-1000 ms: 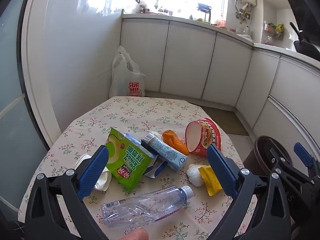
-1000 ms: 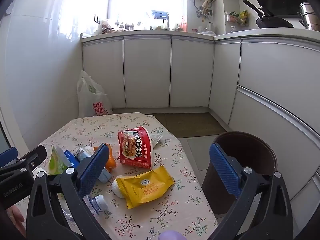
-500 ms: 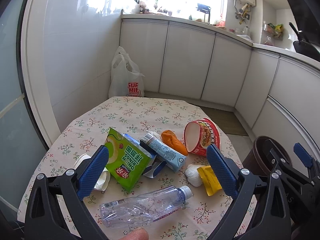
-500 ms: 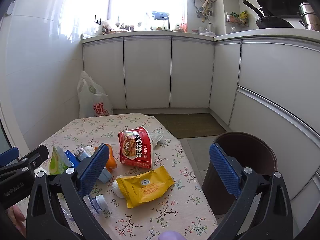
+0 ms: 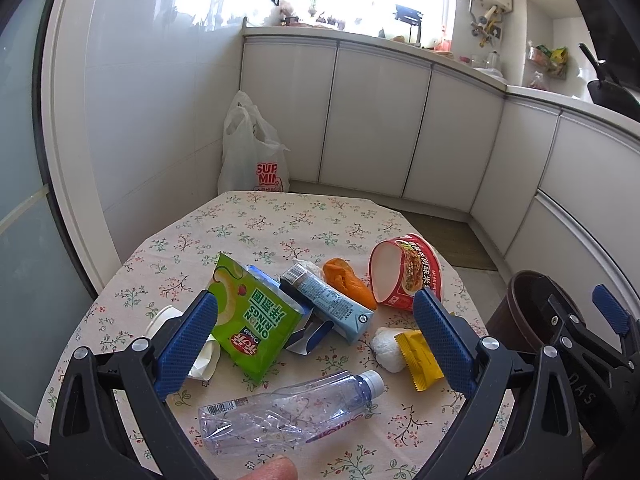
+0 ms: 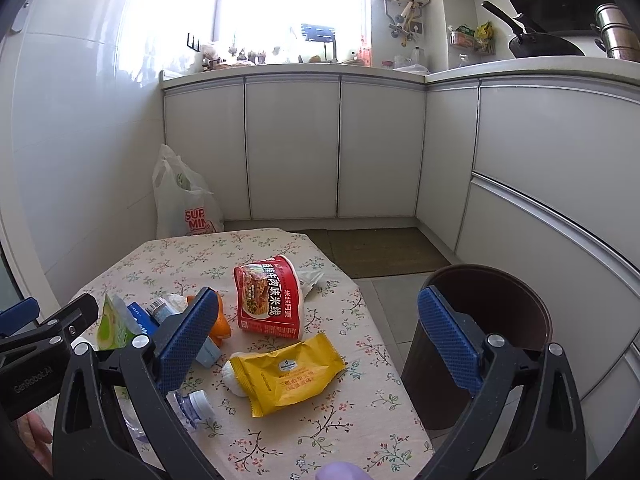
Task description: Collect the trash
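Left gripper [image 5: 316,338] wide open, empty, hovering over the pile: chip bag [image 5: 252,326] by its left finger, bottle [image 5: 288,410] just below, carton [image 5: 326,306] ahead. Right gripper [image 6: 320,346] also open, empty; yellow wrapper [image 6: 286,372] between its fingers, cup [image 6: 270,298] beyond, bin [image 6: 480,344] behind its right finger. Risk: bottle is round and may roll off the table [image 5: 280,220] if nudged; overlapping pieces may drag neighbours along.
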`<state>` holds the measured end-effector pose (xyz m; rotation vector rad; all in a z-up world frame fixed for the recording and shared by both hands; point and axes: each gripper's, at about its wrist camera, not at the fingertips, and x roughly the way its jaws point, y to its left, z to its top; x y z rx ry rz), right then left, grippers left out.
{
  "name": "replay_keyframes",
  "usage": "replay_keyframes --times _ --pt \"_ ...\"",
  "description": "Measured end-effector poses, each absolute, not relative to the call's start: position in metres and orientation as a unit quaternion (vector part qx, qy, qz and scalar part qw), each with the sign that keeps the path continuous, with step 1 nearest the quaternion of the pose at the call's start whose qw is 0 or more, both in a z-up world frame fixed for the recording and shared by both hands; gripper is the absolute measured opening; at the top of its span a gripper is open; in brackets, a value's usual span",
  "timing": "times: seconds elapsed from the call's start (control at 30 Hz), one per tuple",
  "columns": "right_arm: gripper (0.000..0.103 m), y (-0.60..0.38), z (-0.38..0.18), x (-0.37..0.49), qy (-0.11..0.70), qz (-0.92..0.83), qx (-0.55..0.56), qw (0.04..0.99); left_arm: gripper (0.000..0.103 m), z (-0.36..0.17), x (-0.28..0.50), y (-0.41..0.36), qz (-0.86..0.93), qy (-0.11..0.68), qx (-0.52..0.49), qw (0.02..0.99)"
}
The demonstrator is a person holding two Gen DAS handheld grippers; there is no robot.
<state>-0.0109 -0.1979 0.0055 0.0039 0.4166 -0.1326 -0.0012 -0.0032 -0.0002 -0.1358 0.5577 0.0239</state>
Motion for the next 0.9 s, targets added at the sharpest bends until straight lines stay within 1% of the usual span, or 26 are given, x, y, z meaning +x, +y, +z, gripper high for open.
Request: replay_keyframes --times 0.9 --pt "0.096 -0.1991 0.0045 -0.0103 0.208 -0.066 0.003 0.976 0.095 -0.0018 -0.0010 -0.0029 0.016 0.276 -0.067 0.959"
